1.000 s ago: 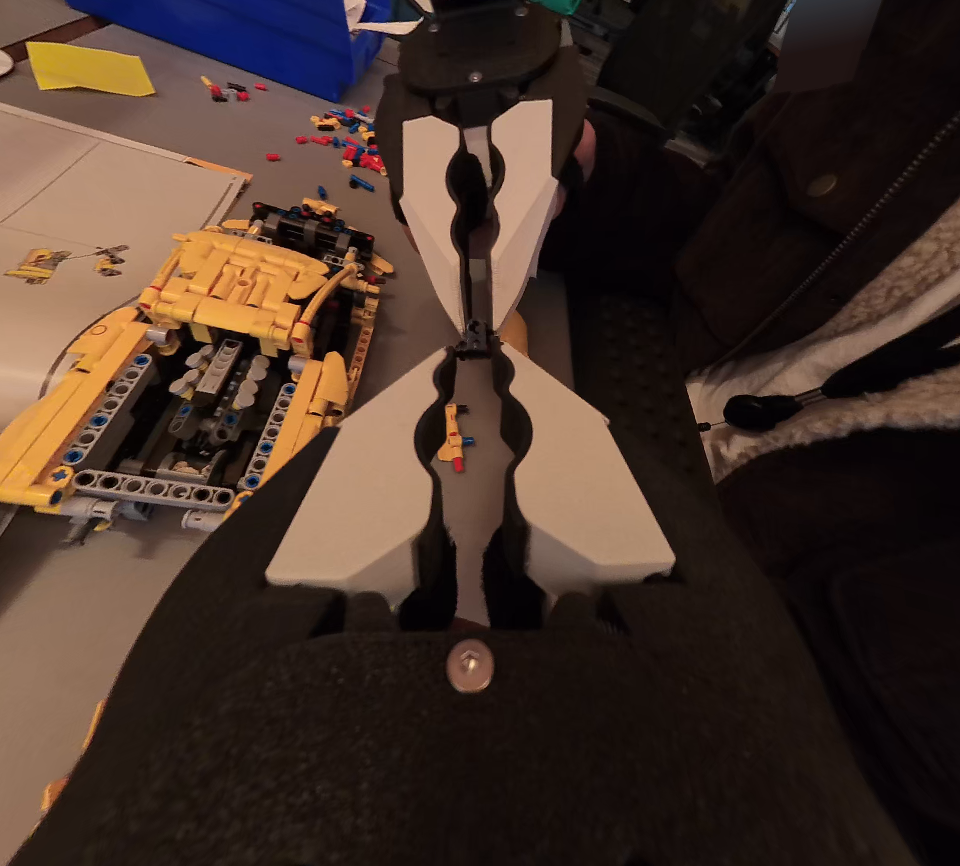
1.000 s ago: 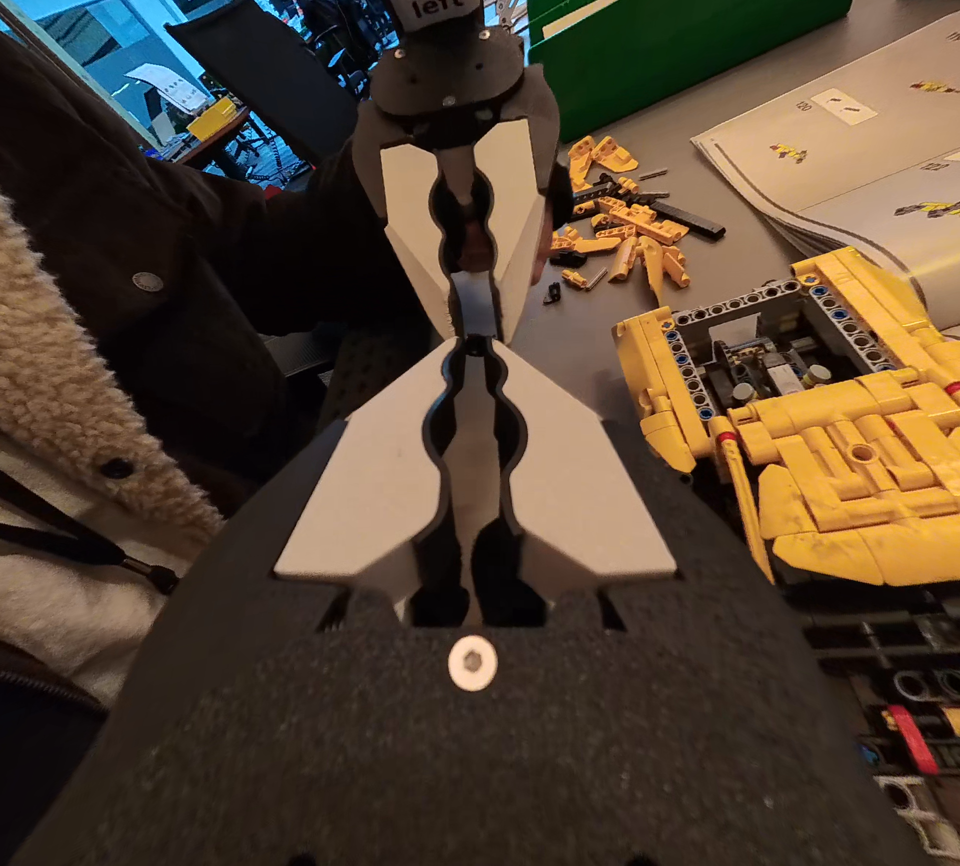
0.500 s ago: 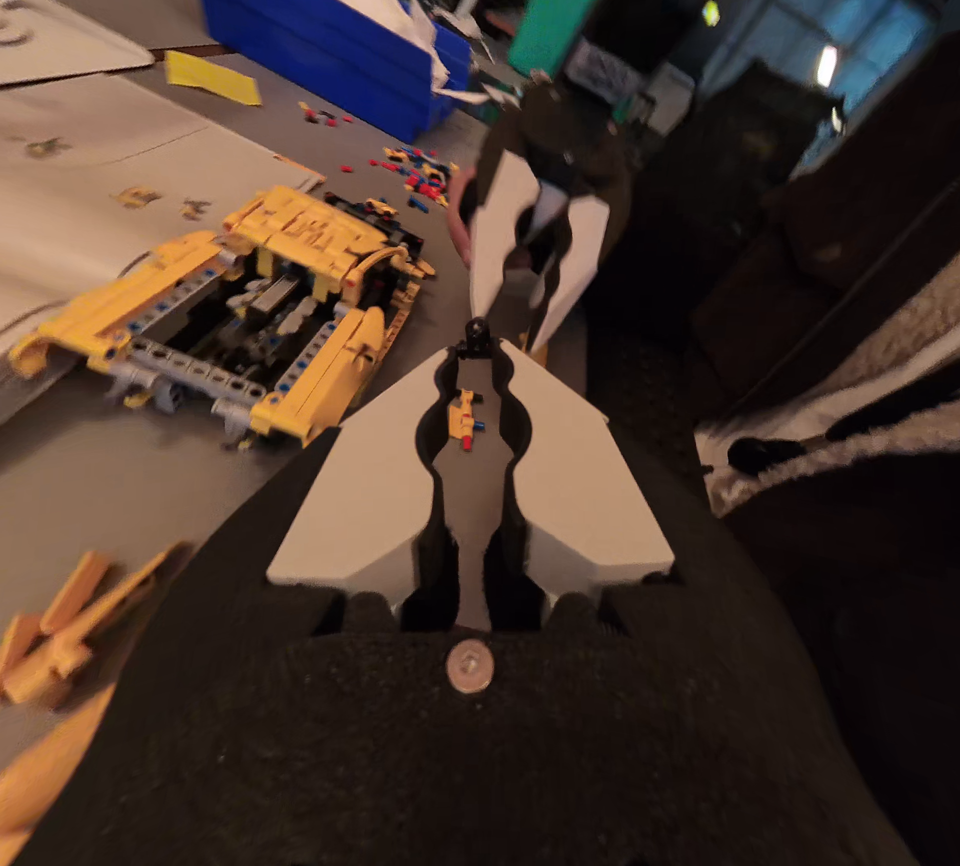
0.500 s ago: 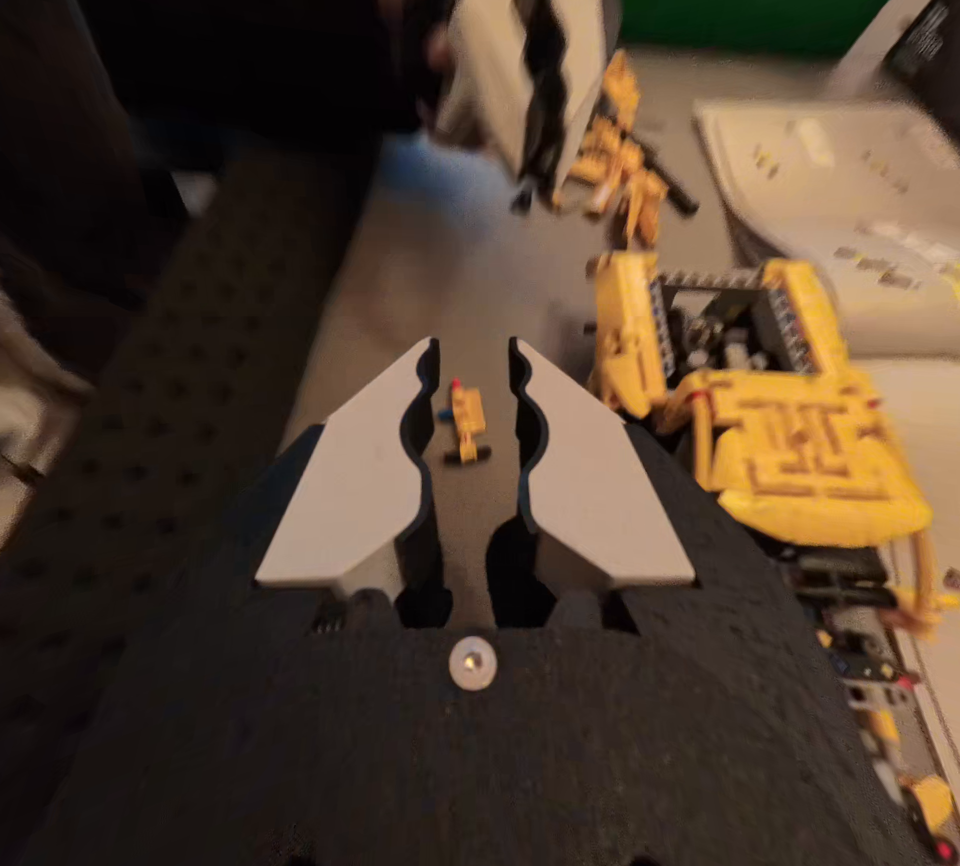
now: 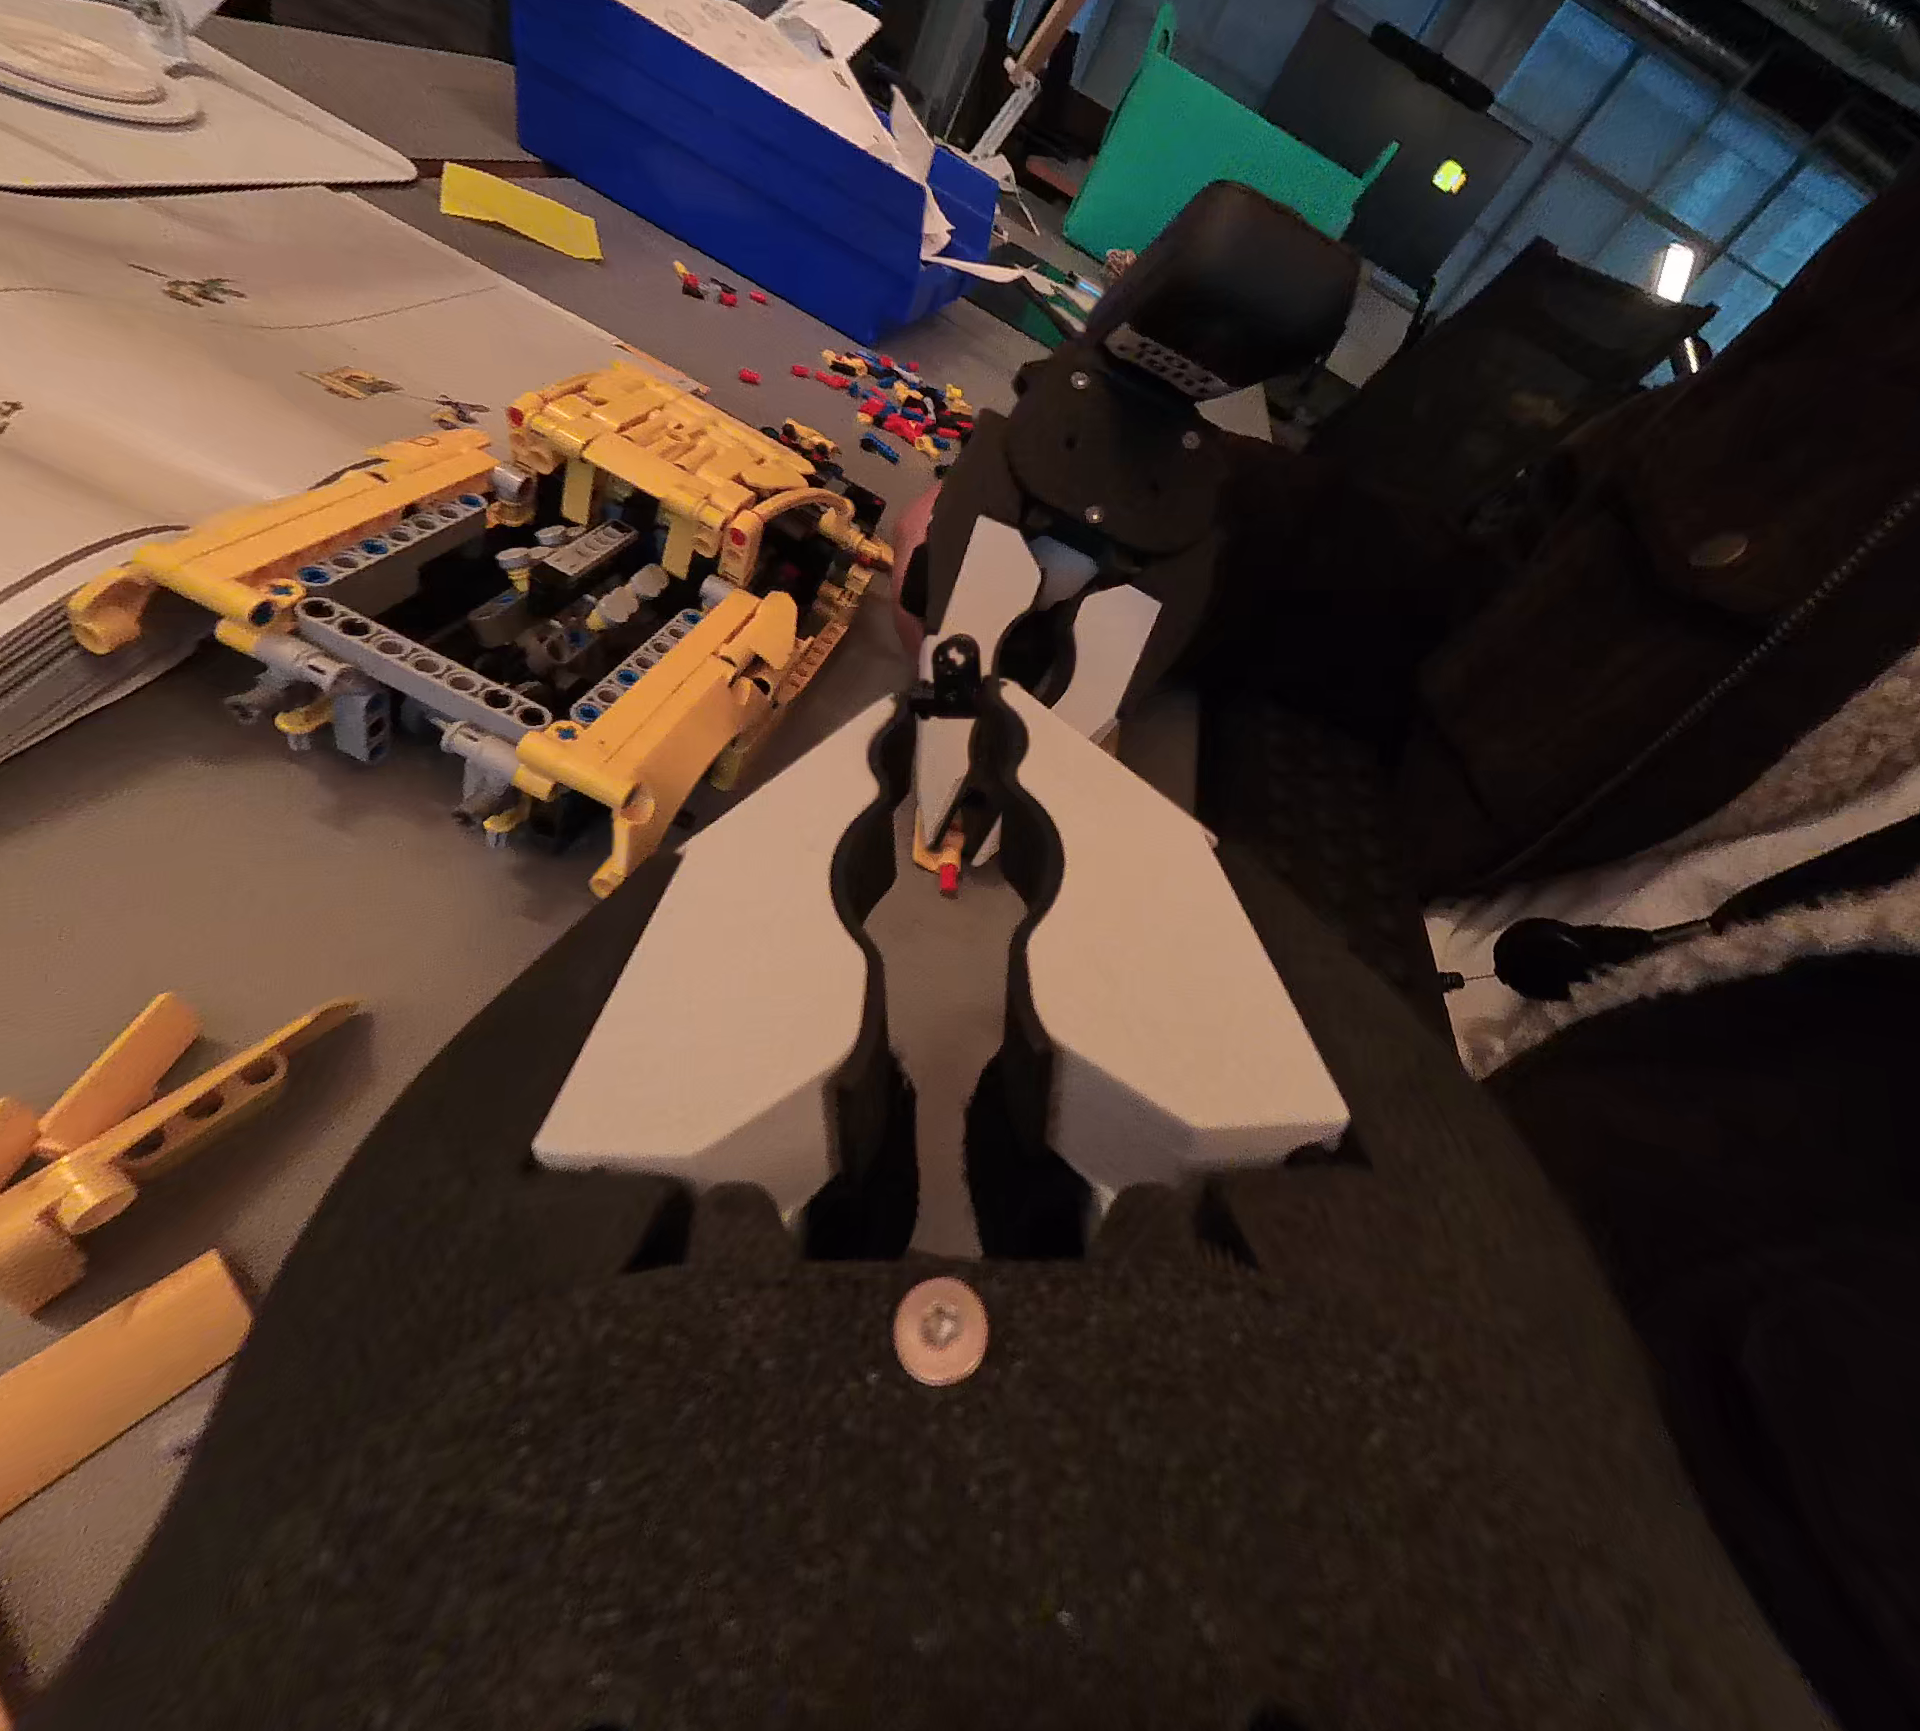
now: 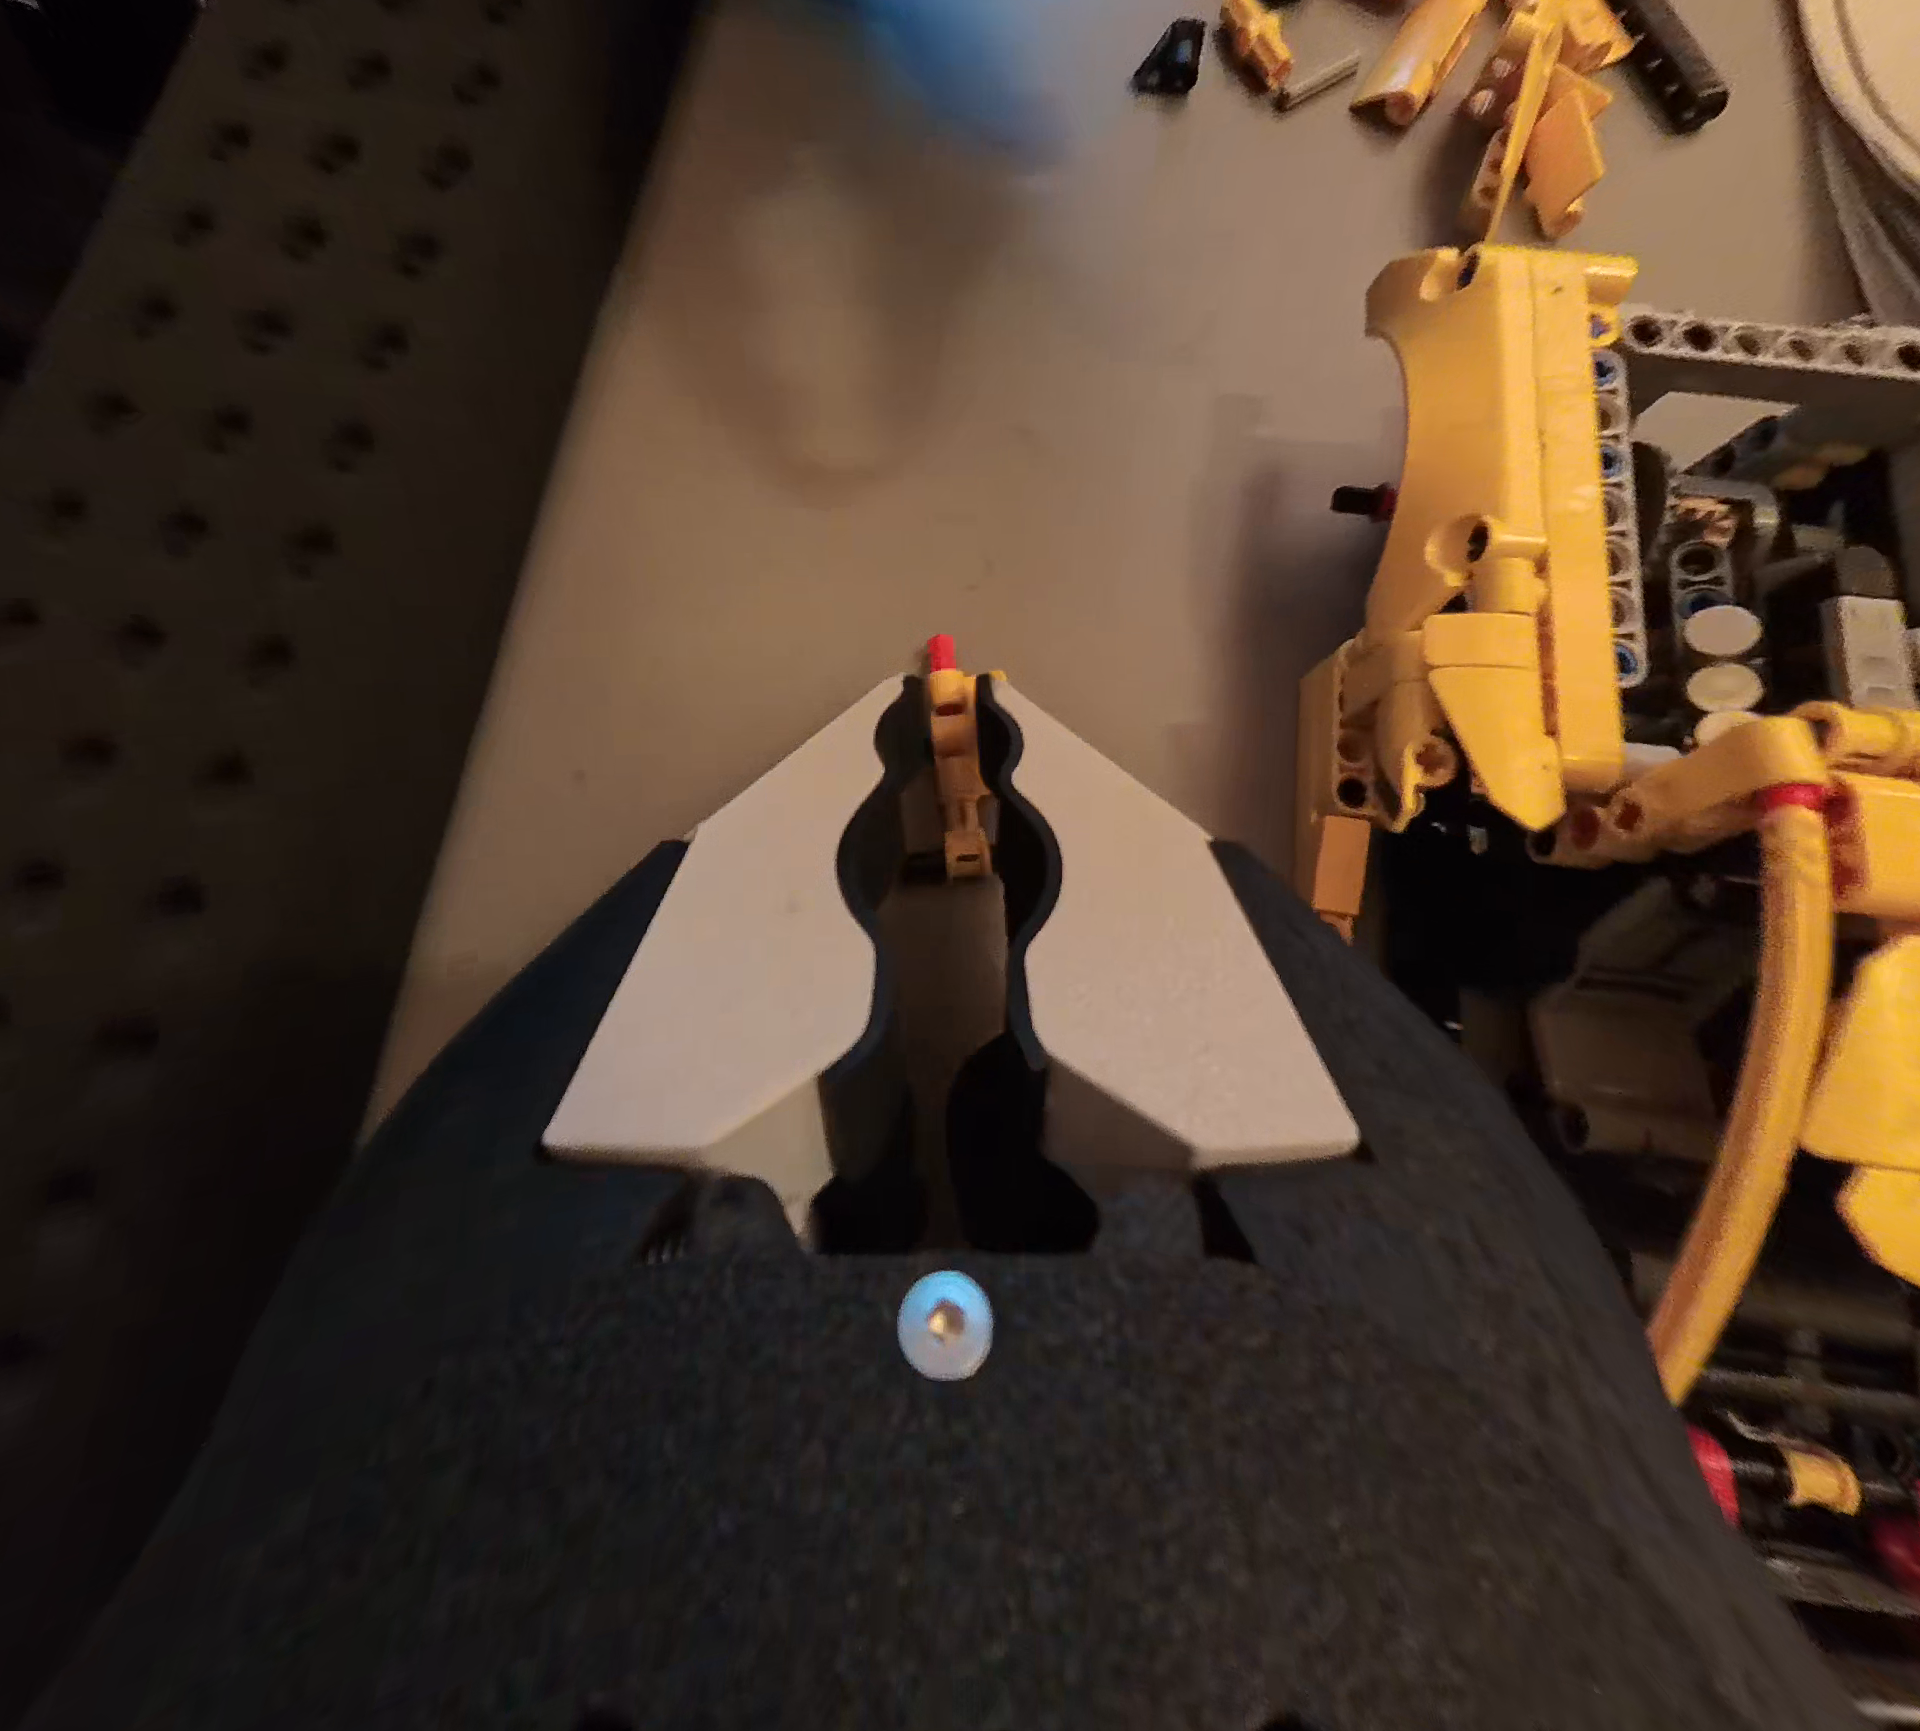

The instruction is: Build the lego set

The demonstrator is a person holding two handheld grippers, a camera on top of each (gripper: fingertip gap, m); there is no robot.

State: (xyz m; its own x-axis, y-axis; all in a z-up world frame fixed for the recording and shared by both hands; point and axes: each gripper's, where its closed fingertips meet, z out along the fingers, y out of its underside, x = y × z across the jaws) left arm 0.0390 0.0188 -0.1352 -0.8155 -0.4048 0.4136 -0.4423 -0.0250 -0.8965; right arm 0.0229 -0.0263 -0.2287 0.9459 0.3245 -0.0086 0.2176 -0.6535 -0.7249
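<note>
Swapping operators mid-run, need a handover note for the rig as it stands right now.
Left gripper: shut on a small black piece, held off the table.
Right gripper: closed around a small yellow piece with a red pin, down at the table.
Yellow car model: partly built, middle open, beside the instruction booklet.
Loose yellow parts lie beyond it.
Left: probably join the two held pieces, then fit them to the model.

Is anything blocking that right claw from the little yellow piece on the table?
Nothing visible: the right claw already has its tips on either side of the yellow piece, which lies on the grey table.
</note>
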